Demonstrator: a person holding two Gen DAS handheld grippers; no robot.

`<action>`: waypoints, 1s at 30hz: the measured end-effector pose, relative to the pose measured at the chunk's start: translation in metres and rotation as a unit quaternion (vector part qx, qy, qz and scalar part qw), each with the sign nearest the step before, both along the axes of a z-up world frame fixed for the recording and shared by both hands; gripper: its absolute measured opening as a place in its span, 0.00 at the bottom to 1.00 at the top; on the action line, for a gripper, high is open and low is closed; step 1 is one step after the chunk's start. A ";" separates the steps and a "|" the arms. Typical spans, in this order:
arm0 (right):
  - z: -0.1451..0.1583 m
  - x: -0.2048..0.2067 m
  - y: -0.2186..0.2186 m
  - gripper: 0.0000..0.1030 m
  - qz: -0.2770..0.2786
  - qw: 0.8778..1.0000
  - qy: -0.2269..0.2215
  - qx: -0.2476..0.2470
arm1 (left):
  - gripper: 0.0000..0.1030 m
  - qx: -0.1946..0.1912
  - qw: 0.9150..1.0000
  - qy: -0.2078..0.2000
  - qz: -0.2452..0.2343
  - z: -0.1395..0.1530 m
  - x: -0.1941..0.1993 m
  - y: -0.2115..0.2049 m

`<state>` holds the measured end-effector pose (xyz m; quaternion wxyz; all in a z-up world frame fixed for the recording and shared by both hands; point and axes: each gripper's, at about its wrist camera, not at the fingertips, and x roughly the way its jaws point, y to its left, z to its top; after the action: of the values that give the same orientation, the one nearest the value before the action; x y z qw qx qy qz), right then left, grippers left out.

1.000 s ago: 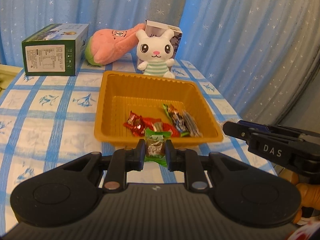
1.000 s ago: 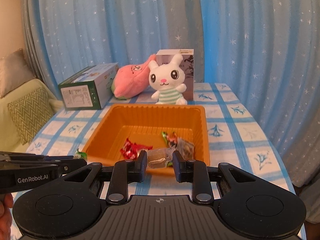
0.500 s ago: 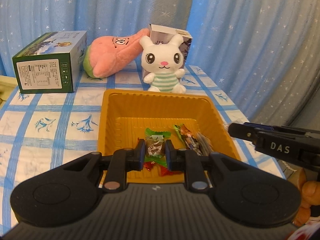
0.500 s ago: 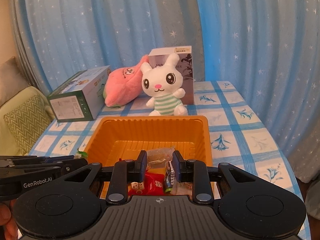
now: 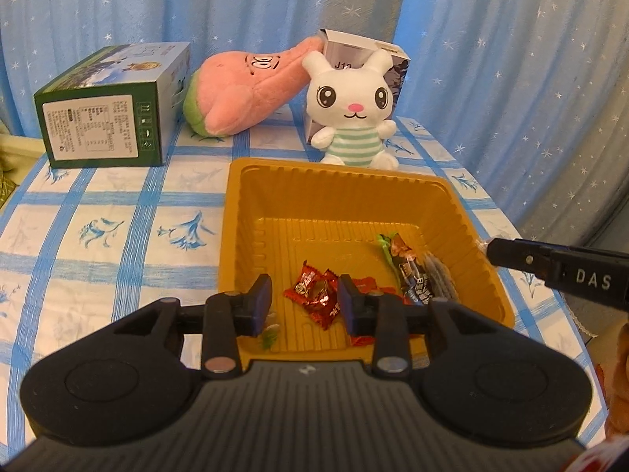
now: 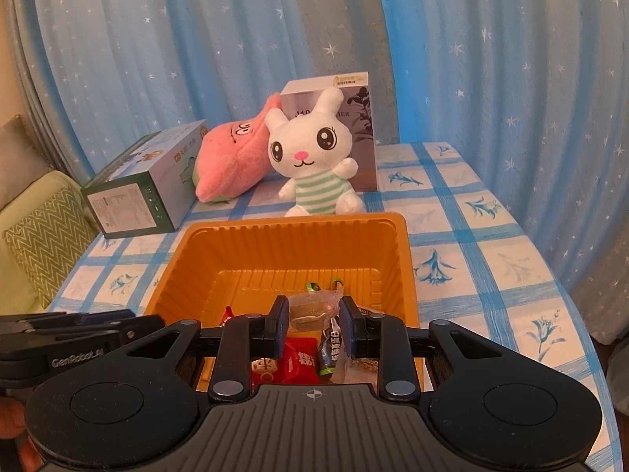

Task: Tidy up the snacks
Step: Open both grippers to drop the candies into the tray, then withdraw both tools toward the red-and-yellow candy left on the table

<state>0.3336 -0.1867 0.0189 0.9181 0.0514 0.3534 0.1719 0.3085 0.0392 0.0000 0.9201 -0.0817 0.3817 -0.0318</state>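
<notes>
- Right now both grippers hang over the near end of the orange tray (image 5: pixel 440 196), which sits on the blue-checked tablecloth (image 5: pixel 118 236) in front of a white plush bunny (image 5: pixel 354 118).
- On the left gripper (image 5: pixel 304 303) the jaws have just been opening and stand apart with nothing pressed between them. The green-wrapped candy (image 5: pixel 270 333) it was carrying lies just below and a little toward its left finger, at the tray's near edge, partly hidden by that finger.
- Already on the tray floor are red-wrapped candies (image 5: pixel 316 295) straight ahead of the left fingers and dark bar snacks (image 5: pixel 416 275) lying lengthwise toward the right wall.
- Meanwhile the right gripper (image 6: pixel 314 324) is clamped on a clear-wrapped snack (image 6: pixel 312 310), held crosswise between the pads with its crinkled ends poking out above them.
- That snack hangs directly above the tray's near right part, over a red packet (image 6: pixel 300 362) and a blue-and-white wrapper (image 6: pixel 330 354). I'd say it only needs the fingers to part for it to drop in; no further reach looks necessary.
- From the right camera the left gripper (image 6: pixel 118 324) shows at the tray's left wall, so the two tools sit side by side and well clear of each other.
- A green box (image 5: pixel 106 118) and a pink plush toy (image 5: pixel 243 94) stand farther back, out of the way.
</notes>
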 end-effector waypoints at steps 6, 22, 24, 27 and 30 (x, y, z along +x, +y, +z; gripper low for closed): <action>0.001 0.003 0.002 0.27 -0.001 1.000 0.003 0.006 | 0.31 -0.004 1.000 -0.004 -0.001 0.004 -0.006 0.002; 0.006 -0.011 -0.014 0.67 -0.021 0.998 0.010 0.060 | 0.45 -0.019 1.000 -0.007 0.015 0.008 -0.056 0.007; 0.005 -0.022 -0.019 0.67 -0.025 0.998 0.014 0.064 | 0.47 -0.019 1.000 -0.002 0.019 0.007 -0.068 0.006; 0.003 -0.042 -0.027 0.67 -0.034 0.997 0.021 0.063 | 0.50 -0.022 1.000 0.001 0.023 0.006 -0.086 0.005; 0.003 -0.065 -0.031 0.67 -0.042 0.997 0.023 0.053 | 0.52 -0.018 1.000 0.002 0.024 0.007 -0.103 0.001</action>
<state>0.2683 -0.2174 0.0216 0.9120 0.1185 0.3626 0.1504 0.2050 0.0400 0.0072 0.9184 -0.1071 0.3806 -0.0163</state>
